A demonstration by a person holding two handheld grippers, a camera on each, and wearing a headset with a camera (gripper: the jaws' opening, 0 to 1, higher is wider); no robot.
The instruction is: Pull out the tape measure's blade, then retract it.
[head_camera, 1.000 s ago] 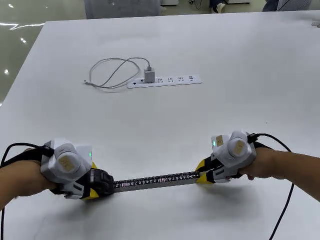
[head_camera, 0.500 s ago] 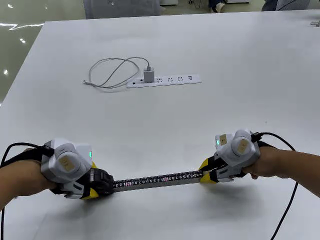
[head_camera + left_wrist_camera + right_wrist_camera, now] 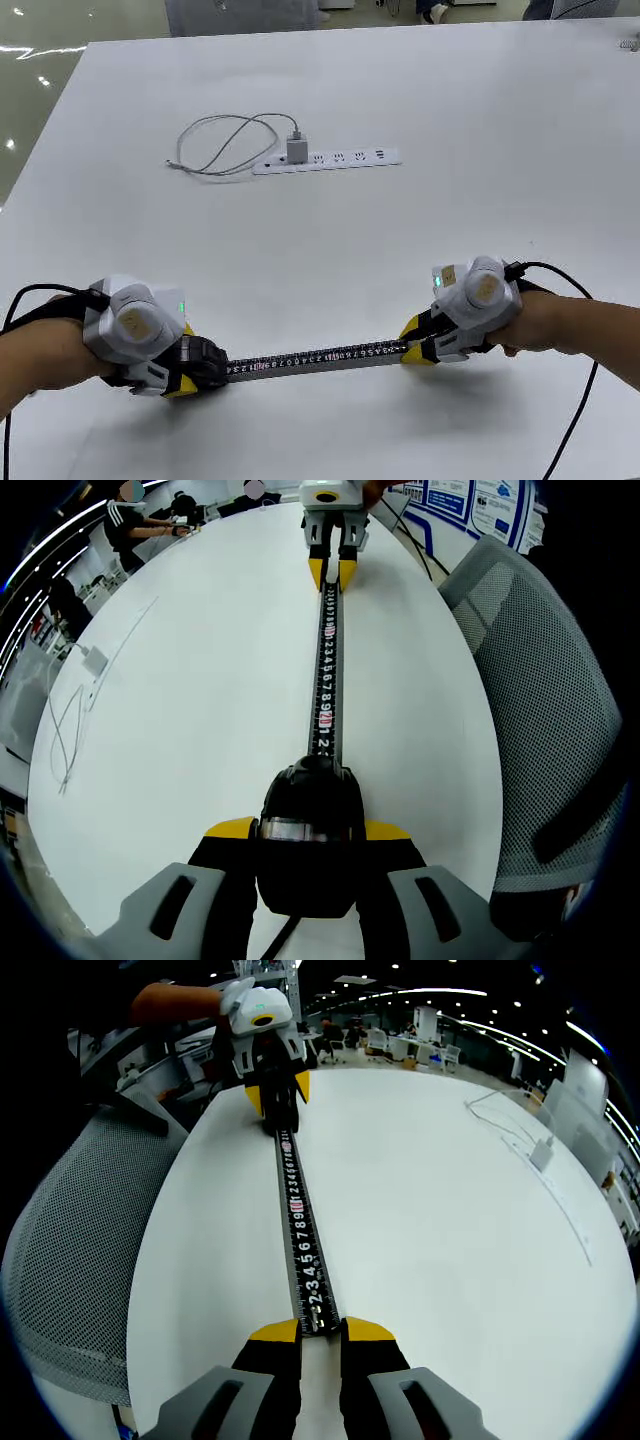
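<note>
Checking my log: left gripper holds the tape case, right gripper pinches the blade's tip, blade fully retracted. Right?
No. The blade is pulled out, stretching from the case in the left gripper to the right gripper; the head view shows it.

**Tape stretched along the near side of the table**

Low in the frame, the blade (image 3: 315, 357) runs left to right over the table (image 3: 480, 150). At lower left the left gripper (image 3: 192, 368) clamps the tape measure (image 3: 205, 362). At lower right the right gripper (image 3: 410, 346) pinches the blade's tip. Behind them, upper centre, lies a power strip (image 3: 330, 160), with a charger (image 3: 297, 150) plugged in at its left end and its cable (image 3: 225, 140) looped further left.
</note>
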